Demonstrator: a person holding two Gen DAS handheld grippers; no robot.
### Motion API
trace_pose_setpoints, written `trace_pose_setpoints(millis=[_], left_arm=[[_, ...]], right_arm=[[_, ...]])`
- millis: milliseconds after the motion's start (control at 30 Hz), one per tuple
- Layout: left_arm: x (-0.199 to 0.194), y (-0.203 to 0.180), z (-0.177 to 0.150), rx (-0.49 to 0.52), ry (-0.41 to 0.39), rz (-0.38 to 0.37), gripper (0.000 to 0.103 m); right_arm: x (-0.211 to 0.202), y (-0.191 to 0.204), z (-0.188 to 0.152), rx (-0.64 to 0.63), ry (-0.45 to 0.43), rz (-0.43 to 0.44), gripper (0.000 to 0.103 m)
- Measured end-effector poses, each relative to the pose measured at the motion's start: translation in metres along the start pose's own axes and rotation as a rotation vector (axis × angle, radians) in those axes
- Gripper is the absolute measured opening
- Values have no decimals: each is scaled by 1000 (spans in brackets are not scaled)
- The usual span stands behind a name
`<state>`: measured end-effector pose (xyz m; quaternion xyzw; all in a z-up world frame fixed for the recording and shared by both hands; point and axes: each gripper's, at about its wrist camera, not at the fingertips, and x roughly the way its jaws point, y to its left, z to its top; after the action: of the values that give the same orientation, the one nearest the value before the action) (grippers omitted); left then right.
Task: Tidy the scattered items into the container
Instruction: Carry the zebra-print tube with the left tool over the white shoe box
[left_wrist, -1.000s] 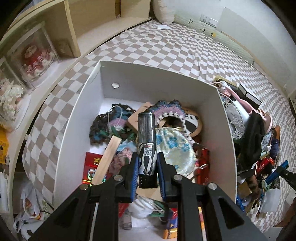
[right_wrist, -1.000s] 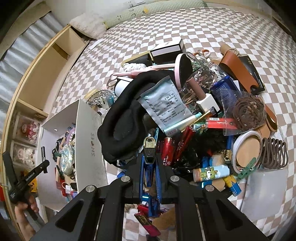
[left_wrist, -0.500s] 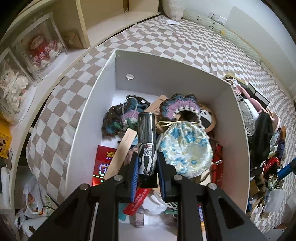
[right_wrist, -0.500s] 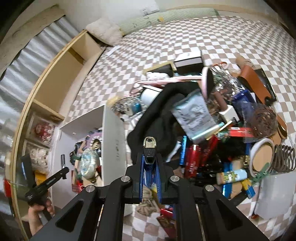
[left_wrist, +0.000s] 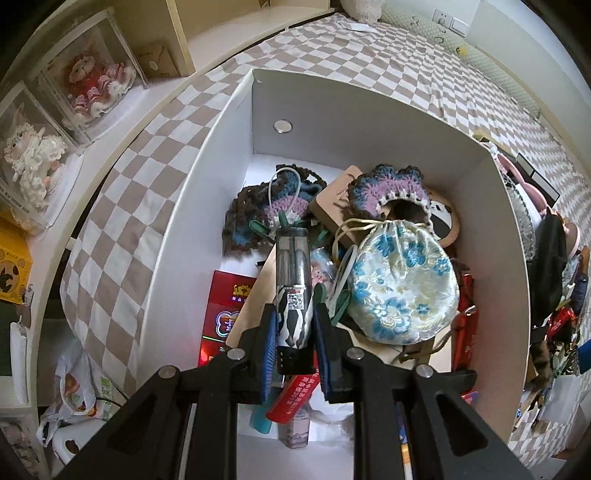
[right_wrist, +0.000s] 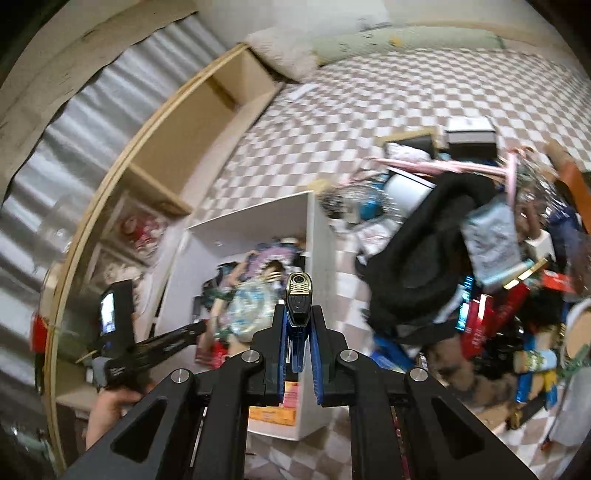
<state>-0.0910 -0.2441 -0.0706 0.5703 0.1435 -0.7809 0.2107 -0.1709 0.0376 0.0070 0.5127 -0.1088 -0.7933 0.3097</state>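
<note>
My left gripper (left_wrist: 294, 326) is shut on a cow-patterned lighter (left_wrist: 291, 273) with a clear top, held over the inside of the white box (left_wrist: 207, 192). Under it lie a floral drawstring pouch (left_wrist: 400, 291), crochet pieces (left_wrist: 384, 186) and a red packet (left_wrist: 229, 306). In the right wrist view my right gripper (right_wrist: 299, 326) is shut on a blue lighter (right_wrist: 298, 299) with a gold head, held in the air above the near right wall of the white box (right_wrist: 317, 266). The left gripper (right_wrist: 162, 343), held by a hand (right_wrist: 110, 410), shows over the box's left side.
A heap of scattered items (right_wrist: 491, 306) with a black cloth (right_wrist: 417, 269) on top lies right of the box on the checkered bedspread (right_wrist: 332, 122). Wooden shelves (left_wrist: 110, 85) with boxed dolls stand left of the box. The right wrist view is motion-blurred.
The right gripper has lifted the blue lighter off the heap and swung left to the box. The left gripper has moved further in over the box, lighter still held.
</note>
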Motion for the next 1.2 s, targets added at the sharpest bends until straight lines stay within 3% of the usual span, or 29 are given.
trace_pose_setpoints(millis=[167, 367, 733, 1200], left_arm=[[1, -6, -1, -3, 11, -10, 20], [-7, -17, -1, -1, 0, -31, 20], [-11, -21, -2, 2, 1, -36, 20], [-9, -8, -5, -29, 15, -32, 19]], right_arm=[[9, 25, -1, -56, 3, 57, 13], [32, 40, -3, -105, 35, 60, 13], [86, 61, -16, -206, 130, -15, 13], [120, 83, -37, -300, 223, -66, 13]])
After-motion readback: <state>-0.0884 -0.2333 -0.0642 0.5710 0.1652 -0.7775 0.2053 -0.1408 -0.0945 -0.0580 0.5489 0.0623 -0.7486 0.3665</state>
